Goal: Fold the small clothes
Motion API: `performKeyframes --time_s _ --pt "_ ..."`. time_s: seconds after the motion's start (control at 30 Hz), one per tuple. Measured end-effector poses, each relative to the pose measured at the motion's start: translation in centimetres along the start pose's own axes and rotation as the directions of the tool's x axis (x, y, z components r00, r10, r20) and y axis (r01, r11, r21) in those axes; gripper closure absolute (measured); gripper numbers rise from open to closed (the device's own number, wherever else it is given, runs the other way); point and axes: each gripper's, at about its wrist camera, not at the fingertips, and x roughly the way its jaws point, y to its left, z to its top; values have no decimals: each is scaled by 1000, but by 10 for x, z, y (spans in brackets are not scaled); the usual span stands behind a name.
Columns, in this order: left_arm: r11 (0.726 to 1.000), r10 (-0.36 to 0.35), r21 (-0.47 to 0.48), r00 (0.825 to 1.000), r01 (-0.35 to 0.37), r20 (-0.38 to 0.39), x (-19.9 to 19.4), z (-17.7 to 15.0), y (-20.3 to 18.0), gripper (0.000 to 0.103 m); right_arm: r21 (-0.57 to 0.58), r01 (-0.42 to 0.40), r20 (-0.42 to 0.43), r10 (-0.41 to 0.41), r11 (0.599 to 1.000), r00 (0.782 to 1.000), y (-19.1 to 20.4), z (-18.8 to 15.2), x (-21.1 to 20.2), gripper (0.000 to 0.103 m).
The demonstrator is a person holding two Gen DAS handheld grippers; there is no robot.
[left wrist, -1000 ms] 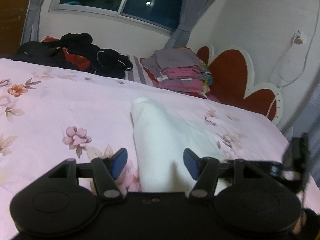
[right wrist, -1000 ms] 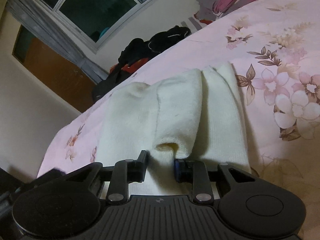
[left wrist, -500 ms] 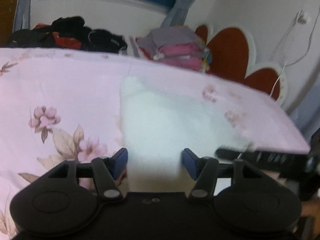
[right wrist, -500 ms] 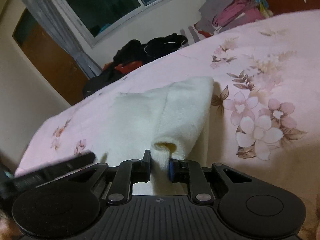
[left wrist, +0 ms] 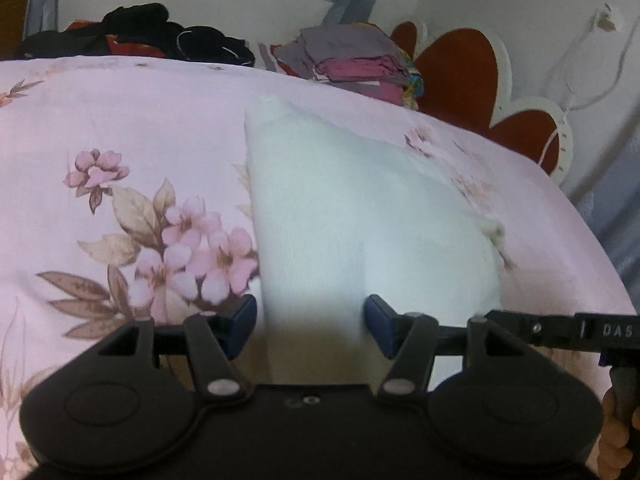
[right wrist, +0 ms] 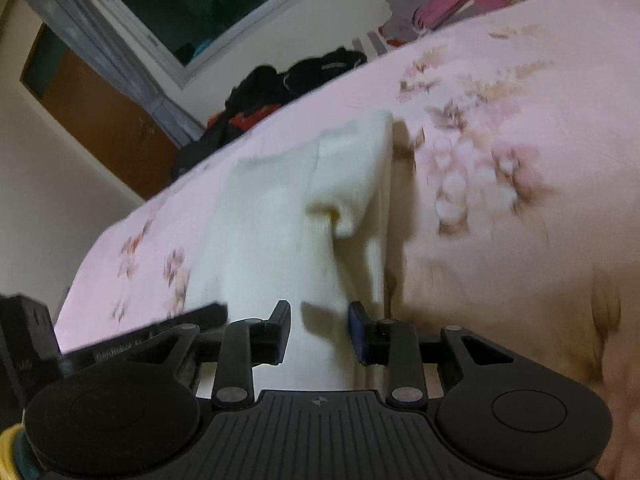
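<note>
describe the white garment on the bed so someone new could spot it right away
Start from the pink flowered bedsheet that fills the view. The white garment lies flat on it, just ahead of the hand-held gripper. It is the only plain white piece; the dark clothes pile and the folded pink and grey stack sit far back by the wall.

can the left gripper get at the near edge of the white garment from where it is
Probably yes: the left gripper is open, the white garment lies flat on the bed between its fingers, and nothing blocks the way.

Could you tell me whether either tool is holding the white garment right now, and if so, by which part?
Nothing is held. The right tool has just opened off the garment's sleeve cuff; the left tool stands open.
</note>
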Motion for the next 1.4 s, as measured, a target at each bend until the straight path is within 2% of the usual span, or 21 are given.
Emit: performKeyframes --time_s 0.1,0.13,0.17,0.2,0.37,0.4,0.47,0.53,0.63,0.77,0.83,0.93,1.03,1.13,1.23,1.4 --pt "1000 -1 5 1000 1 -6 -5 -3 0 44 -14 15 -13 -15 1000 1000 3 -14 -6 72" --pt "1000 -1 0 1000 1 -9 -6 -3 1 44 -20 24 -16 -25 1000 1000 4 -17 -8 76" --pt "1000 -3 -5 1000 3 -10 -8 -3 1 45 -23 30 -27 -30 999 999 5 -19 -10 96" --pt "1000 -6 -5 1000 6 -12 -10 -4 0 45 -9 24 -36 -25 1000 999 4 -22 -12 101" --pt "1000 -21 -12 999 21 -24 -20 -11 1 45 31 -14 -16 14 999 1000 4 -32 -30 101" --pt "1000 -22 -11 999 22 -24 -19 -13 -1 45 29 3 -7 -3 1000 1000 3 -33 -34 101" --pt "1000 -14 -2 1000 14 -24 -17 -17 -2 44 15 112 -29 -111 994 993 -2 -35 -28 101" --pt "1000 -7 8 1000 8 -25 -18 -18 -5 45 4 135 -25 -135 991 991 -1 -37 -27 101" --pt "1000 -11 11 999 11 -39 -19 -18 -8 45 -73 221 21 -220 972 975 18 -36 -32 101" --pt "1000 -25 16 1000 25 -18 -29 -13 -11 45 -83 224 110 -214 971 971 36 -29 -45 101" --pt "1000 -15 26 1000 16 -11 -30 -12 -13 45 -101 223 125 -210 970 970 47 -26 -41 101" --pt "1000 -11 11 998 12 -54 -23 -16 -12 45 -143 247 94 -236 958 967 56 -30 -22 101" --pt "999 1 32 998 1 -70 -21 -20 -15 45 -182 321 38 -320 929 947 54 -42 -4 101" --pt "1000 -5 27 997 7 -73 -26 -14 -16 45 -177 327 46 -325 928 945 55 -43 -10 101" --pt "999 -4 53 999 6 -40 -34 -3 -20 45 -195 327 88 -315 925 945 65 -33 -23 101" --pt "998 9 57 1000 -9 -7 -33 24 -27 44 -241 308 147 -279 920 949 83 7 -27 101"
